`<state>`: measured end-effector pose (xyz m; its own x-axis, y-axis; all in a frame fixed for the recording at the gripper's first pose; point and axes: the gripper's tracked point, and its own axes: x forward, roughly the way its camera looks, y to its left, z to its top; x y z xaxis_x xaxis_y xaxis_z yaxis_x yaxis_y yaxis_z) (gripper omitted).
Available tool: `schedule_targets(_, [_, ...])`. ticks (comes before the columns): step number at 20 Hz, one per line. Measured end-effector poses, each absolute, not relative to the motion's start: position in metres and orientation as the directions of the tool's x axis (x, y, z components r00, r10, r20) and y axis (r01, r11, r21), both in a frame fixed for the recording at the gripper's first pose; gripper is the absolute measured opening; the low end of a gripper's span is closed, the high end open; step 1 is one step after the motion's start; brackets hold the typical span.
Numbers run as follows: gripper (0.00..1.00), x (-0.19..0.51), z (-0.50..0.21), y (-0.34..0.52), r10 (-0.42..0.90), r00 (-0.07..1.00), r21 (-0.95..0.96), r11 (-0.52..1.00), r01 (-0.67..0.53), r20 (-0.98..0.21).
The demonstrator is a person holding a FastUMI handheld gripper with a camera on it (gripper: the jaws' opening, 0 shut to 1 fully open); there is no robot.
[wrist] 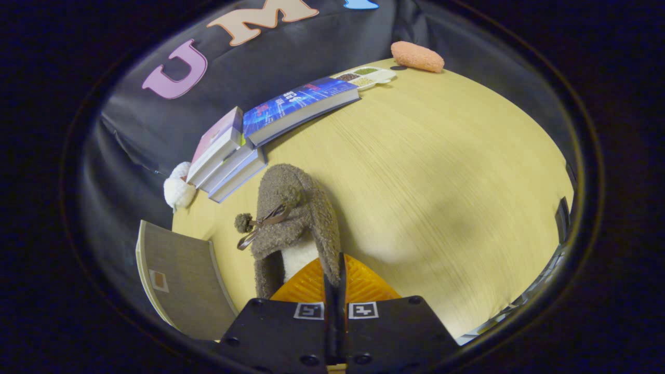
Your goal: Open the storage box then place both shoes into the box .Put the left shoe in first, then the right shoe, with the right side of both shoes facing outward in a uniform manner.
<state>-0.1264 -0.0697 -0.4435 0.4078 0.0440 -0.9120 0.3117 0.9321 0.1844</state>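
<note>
We note the wooden table (441, 171), books (244, 140) stacked at its far edge, and the grey storage box (182, 275) beside the fingers. The gripper (335, 270) pinches the brown shoe's (296, 218) collar edge, fingers together, probably for carrying.

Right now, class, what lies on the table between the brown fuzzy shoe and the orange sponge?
In the gripper view, bare wooden table separates the shoe, pinched by the tongs, from the sponge.
</note>
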Motion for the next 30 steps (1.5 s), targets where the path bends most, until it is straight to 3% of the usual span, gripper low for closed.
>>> schedule_targets(7, [0.03, -0.102, -0.404, -0.045, 0.078, 0.466, 0.236, 0.927, 0.292, -0.882])
schedule_targets(18, [0.04, -0.065, -0.339, 0.034, 0.184, 0.564, 0.329, 0.929, 0.168, -0.805])
schedule_targets(30, [0.04, -0.078, -0.304, 0.161, 0.365, 0.549, 0.444, 0.896, 0.014, -0.752])
